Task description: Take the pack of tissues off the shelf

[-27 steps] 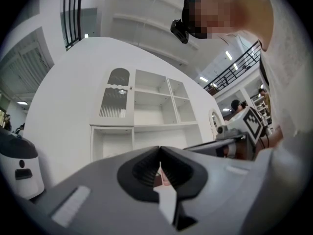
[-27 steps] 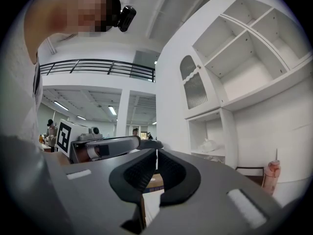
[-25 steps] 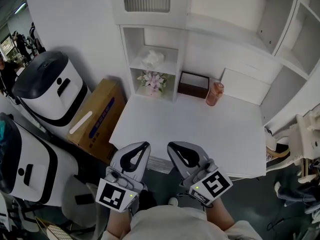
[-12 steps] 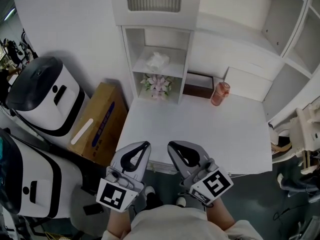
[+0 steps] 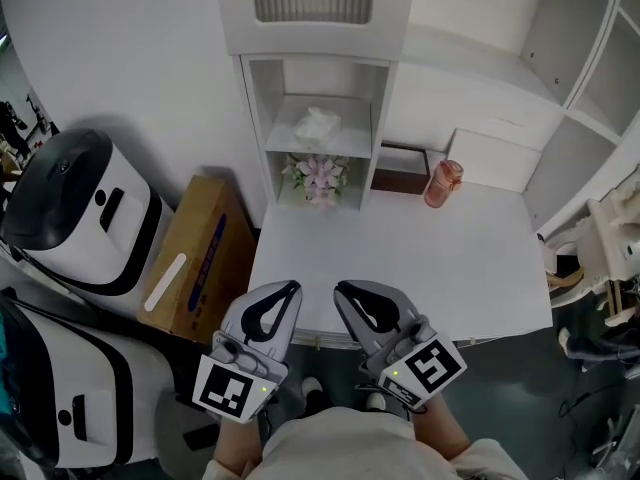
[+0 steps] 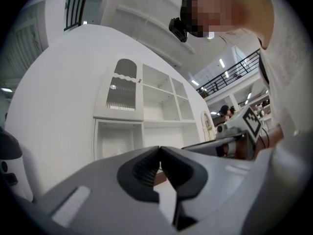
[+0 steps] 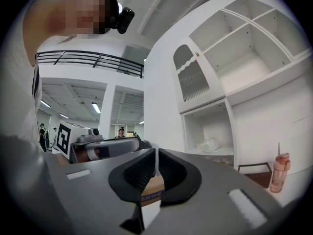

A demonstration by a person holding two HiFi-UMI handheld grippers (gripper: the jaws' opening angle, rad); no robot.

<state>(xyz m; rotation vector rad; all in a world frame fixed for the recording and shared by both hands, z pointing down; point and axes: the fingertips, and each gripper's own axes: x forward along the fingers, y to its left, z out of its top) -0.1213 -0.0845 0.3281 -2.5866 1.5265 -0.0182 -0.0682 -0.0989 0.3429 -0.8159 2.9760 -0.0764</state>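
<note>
Task barely started: the crinkly white plastic pack of tissues (image 5: 318, 125) sits untouched on the upper board of the narrow white shelf unit (image 5: 254, 118) at the back of the white worktop (image 5: 430, 258), above a small bunch of pink-and-white flowers (image 5: 319, 172). Both grippers hang at the worktop's near edge, well apart from the pack, pointing toward it. Left gripper (image 5: 284, 292): fingers pressed together, empty. Right gripper (image 5: 349, 292): fingers have just been opening, only a thin slit so far, nothing between. Nothing done yet. Everything is left, by my judgement: reach in, spread, pinch the pack, bring it out.
</note>
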